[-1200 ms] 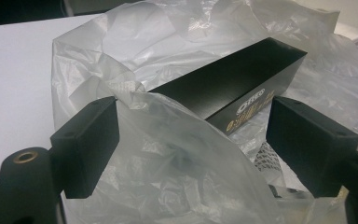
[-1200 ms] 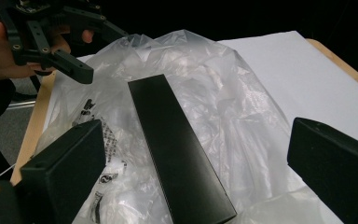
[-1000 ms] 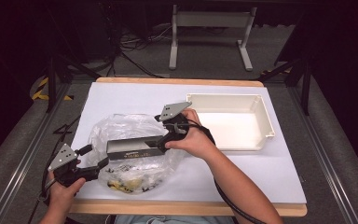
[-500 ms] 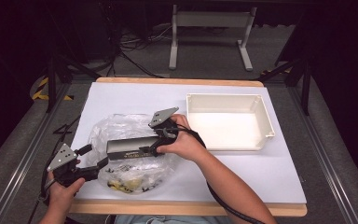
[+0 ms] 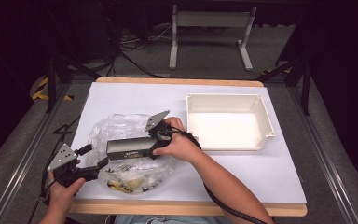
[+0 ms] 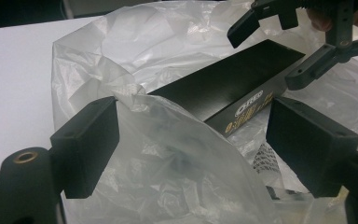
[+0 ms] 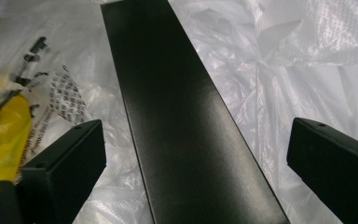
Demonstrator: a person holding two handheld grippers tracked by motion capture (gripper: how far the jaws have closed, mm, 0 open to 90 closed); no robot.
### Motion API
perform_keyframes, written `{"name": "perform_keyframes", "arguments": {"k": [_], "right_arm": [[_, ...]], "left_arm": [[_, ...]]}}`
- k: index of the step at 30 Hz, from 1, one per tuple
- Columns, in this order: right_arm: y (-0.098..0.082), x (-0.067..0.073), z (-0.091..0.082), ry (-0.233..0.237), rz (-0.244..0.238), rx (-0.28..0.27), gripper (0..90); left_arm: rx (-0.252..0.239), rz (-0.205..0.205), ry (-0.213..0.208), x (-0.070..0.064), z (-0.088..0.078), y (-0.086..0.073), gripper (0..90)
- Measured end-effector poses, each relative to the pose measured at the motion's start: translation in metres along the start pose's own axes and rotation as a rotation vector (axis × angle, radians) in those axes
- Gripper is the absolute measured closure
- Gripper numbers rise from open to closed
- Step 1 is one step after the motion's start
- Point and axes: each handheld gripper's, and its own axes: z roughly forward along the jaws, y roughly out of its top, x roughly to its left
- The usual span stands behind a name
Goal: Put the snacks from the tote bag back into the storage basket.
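My left tongs (image 6: 191,140) sit wide at the plastic bag (image 5: 121,130) near the counter's front left corner, so my right tongs (image 7: 191,158), also wide, can grab the black box (image 7: 182,121)

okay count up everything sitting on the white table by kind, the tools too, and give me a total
Clear plastic bag: 1
Long black box: 1
Yellow packets inside the bag: at least 1, exact number hidden by the plastic
White tray: 1
Handheld tools: 2, left tool and right tool
Total: 6, counting the packets as one
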Motion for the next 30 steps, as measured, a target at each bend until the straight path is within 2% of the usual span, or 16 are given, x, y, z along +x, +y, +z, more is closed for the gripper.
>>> {"name": "perform_keyframes", "arguments": {"k": [11,15,18,27,30], "right_arm": [[-0.004,-0.002,0.013,0.006,-0.026,0.079,8.5],[-0.004,-0.003,0.015,0.009,-0.040,0.095,11.7],[-0.004,-0.003,0.018,0.018,-0.068,0.115,16.5],[-0.006,-0.006,0.024,0.066,-0.114,0.177,26.1],[-0.006,-0.007,0.026,0.094,-0.134,0.195,32.0]], "left_arm": [[-0.001,-0.003,-0.001,0.000,0.000,0.000,18.1],[-0.001,-0.003,-0.002,0.000,0.000,0.000,18.2],[-0.001,-0.003,-0.002,0.000,0.000,0.000,18.2],[-0.001,-0.004,0.000,0.000,0.000,0.000,18.1],[-0.001,-0.004,0.000,0.001,0.000,0.000,18.1]]}}
